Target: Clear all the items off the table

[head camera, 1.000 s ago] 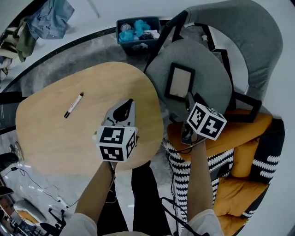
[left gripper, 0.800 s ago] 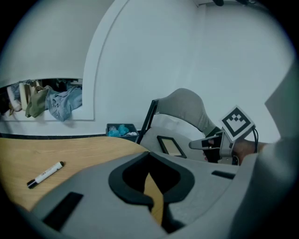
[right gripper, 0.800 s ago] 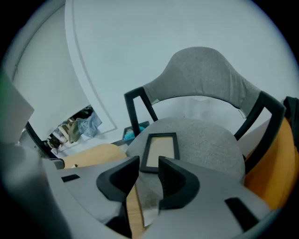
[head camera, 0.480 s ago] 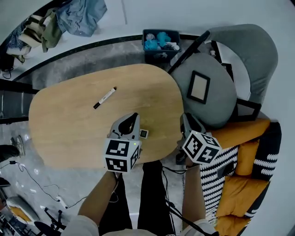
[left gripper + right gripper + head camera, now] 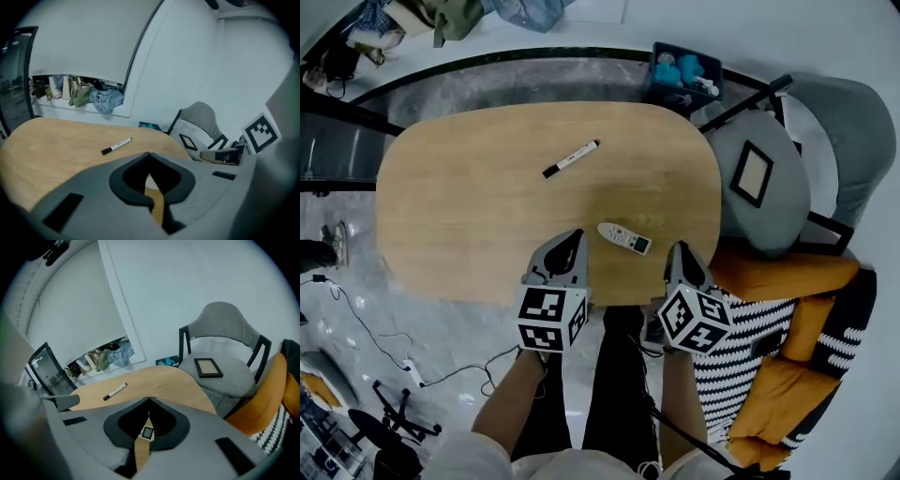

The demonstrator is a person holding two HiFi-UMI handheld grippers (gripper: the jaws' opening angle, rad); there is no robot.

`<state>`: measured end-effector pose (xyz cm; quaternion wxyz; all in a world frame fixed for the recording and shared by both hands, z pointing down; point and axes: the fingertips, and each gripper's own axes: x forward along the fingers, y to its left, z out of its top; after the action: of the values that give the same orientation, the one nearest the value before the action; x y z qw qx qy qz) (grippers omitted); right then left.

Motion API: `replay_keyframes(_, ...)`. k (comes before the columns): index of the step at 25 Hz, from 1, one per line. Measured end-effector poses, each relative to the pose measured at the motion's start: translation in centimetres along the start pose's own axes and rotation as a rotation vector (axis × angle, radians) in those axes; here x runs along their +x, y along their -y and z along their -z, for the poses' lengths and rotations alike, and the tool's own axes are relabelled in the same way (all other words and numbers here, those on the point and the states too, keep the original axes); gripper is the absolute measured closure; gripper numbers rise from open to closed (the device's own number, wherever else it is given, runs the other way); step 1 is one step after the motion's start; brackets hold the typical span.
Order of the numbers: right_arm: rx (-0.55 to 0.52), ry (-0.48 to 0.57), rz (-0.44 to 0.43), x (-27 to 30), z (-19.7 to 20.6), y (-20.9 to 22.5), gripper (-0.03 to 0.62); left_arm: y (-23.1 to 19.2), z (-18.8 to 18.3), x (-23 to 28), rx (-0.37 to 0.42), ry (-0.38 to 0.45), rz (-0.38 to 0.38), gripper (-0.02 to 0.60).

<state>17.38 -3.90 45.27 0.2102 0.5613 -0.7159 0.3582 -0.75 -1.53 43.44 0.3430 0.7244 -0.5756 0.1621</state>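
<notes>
On the oval wooden table [image 5: 469, 216] lie a black-capped white marker [image 5: 572, 158] toward the far side and a small white remote [image 5: 623, 237] near the front edge. My left gripper [image 5: 574, 234] hovers at the front edge just left of the remote, jaws shut and empty. The right gripper [image 5: 679, 247] is just right of the remote; its jaws have just been closing and now stand shut with nothing between them. Below its tips [image 5: 149, 399] the remote [image 5: 147, 432] shows. The left gripper view shows the marker [image 5: 116, 146] beyond that gripper's tips [image 5: 149, 153].
A grey chair [image 5: 741, 220] at the table's right end carries a black picture frame [image 5: 751, 172]. Beyond the table's far right corner stands a dark bin [image 5: 684, 75] with blue items. An orange cushion [image 5: 787, 272] and a striped throw lie at the right. Cables run across the floor at the left.
Both grippers have swung left, away from the chair and its picture frame, to the table's near edge. The white remote has come into view between them.
</notes>
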Motion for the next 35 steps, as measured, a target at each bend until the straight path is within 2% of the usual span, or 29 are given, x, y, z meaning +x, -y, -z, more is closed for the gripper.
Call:
replay_keyframes(6,-0.057,-0.023,-0.031,-0.3,0.2,-2.7,0.569,-2.4,0.0,-2.0,-0.054,0.027,-0.031,0.580)
replay_keyframes(15,-0.256,-0.247,-0.222,2.4,5.9,-5.3,0.565,-4.2,3.8,-1.5,-0.074,-0.020,-0.067,0.580)
replay_keyframes(18,-0.322,-0.295,-0.275,3.2,7.4,-5.8,0.500,-5.0,5.9,-1.3,-0.091,-0.041,-0.087,0.580)
replay_keyframes(20,-0.381,-0.322,-0.300,3.8,8.4,-6.1,0.495,-5.6,7.3,-1.1,-0.110,-0.054,-0.102,0.580)
replay_keyframes(25,-0.533,-0.368,-0.344,5.6,9.8,-6.4,0.428,-6.6,10.3,-0.5,-0.162,-0.077,-0.130,0.580)
replay_keyframes(31,-0.734,-0.434,-0.431,7.4,11.2,-7.0,0.332,-7.1,11.7,0.0,-0.219,-0.085,-0.158,0.580)
replay_keyframes(35,-0.828,-0.483,-0.483,8.4,12.3,-7.3,0.316,-7.1,12.1,0.4,-0.233,-0.093,-0.159,0.580)
